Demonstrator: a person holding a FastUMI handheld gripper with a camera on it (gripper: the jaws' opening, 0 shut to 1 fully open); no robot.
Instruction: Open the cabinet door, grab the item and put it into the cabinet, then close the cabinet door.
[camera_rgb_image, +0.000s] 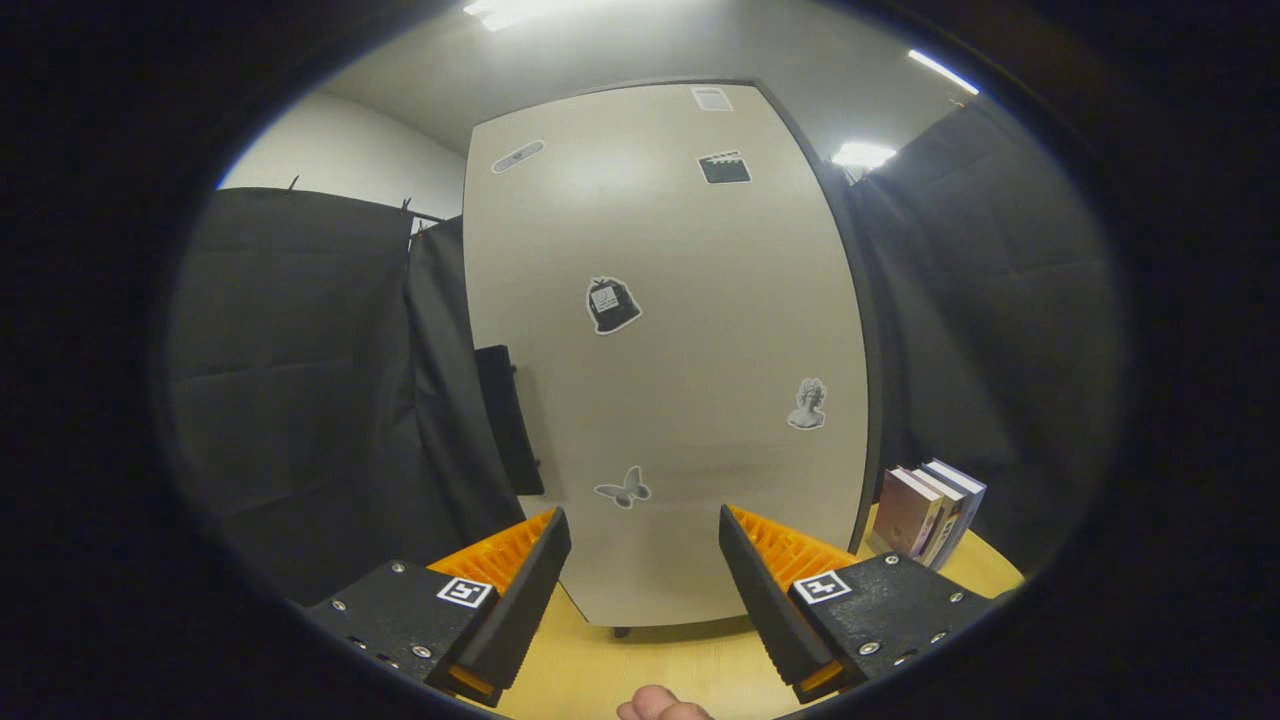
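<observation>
The gripper (645, 540) faces the closed cabinet door (670, 350), fingers spread and empty — best hook the dark handle (508, 420) at its left edge, pulling gently outward.

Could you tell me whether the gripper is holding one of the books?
No, the gripper is open and empty; the books stand beside the cabinet door.

cabinet (690, 350): 1, door shut | stickers (612, 304) on door: 6 | handle (508, 418) at door's left edge: 1 | books (928, 512) right of cabinet: 3 | gripper (645, 540): 1, fingers apart, empty
</observation>
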